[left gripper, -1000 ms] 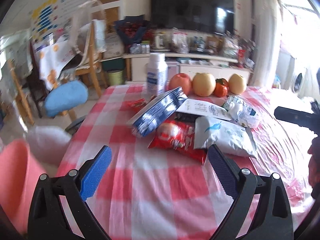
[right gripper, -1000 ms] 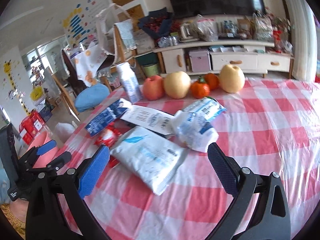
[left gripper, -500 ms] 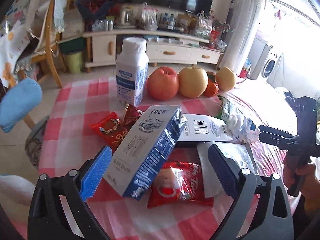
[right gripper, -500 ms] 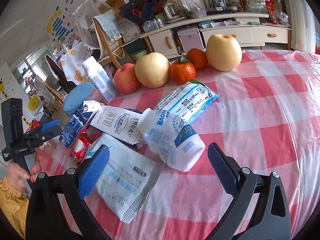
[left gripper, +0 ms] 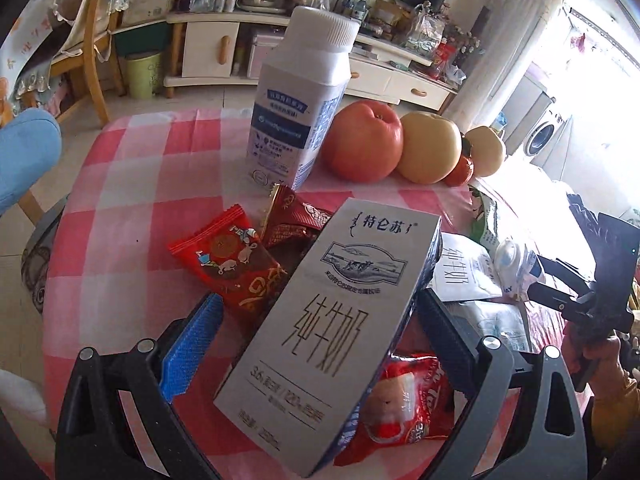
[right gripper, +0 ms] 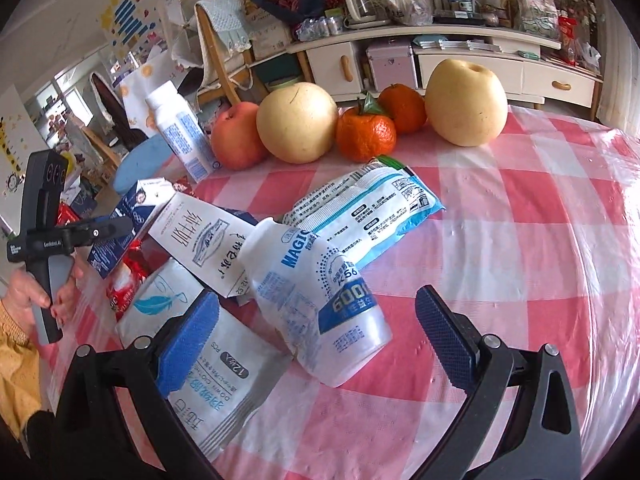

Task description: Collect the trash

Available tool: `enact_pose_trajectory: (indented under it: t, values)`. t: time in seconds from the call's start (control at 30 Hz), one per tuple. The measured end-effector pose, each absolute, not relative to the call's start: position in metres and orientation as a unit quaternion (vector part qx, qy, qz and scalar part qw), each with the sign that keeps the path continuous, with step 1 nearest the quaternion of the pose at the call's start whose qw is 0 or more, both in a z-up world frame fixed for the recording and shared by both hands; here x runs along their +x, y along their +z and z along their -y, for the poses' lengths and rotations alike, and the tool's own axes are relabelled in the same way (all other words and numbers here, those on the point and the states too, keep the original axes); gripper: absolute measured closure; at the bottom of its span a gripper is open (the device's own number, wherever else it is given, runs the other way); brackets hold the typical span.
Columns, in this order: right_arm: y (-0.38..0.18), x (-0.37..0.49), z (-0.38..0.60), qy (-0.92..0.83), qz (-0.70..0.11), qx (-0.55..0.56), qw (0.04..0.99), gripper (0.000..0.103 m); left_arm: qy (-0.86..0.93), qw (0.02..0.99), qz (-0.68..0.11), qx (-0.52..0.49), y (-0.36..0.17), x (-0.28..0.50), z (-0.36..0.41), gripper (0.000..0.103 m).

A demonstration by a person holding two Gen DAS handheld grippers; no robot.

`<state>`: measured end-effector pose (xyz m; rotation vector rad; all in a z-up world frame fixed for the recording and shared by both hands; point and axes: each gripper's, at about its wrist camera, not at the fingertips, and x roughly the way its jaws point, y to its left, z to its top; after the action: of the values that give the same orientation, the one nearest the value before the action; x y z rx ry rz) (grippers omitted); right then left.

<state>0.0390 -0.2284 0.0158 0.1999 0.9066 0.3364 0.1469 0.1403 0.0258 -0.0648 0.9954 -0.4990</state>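
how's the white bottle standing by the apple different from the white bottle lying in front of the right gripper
The standing bottle is upright beside the red apple with its white cap on; the lying bottle is on its side across the other packets, neck pointing away from the right hand-held gripper. The standing one looks square-shouldered, the lying one rounder. Both are white with blue printing.

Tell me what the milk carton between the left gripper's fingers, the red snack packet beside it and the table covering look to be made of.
Milk carton: likely coated paperboard; flat printed faces, sharp folded edges, matte grey finish.
Red snack packet: apparently plastic or foil film; glossy, crinkled, with a serrated sealed end.
Table covering: pink-and-white checked cloth, seemingly under a clear plastic sheet; shiny glare and soft wrinkles show on top.
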Motion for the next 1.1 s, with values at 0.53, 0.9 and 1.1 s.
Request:
enact_pose_trajectory:
  t: [0.53,0.9,1.1]
  values:
    - [0.019,0.036,0.215,0.199,-0.439,0.059,0.874,0.008,-0.255,0.844,-0.471,-0.031,0.02,0.143,-0.125,0.019]
    - [0.018,0.029,0.217,0.208,-0.456,0.064,0.863,0.053,-0.249,0.853,-0.457,-0.038,0.026,0.113,-0.117,0.037]
    - [0.019,0.026,0.216,0.225,-0.459,0.077,0.856,0.052,-0.246,0.856,-0.451,-0.049,0.03,0.091,-0.111,0.037]
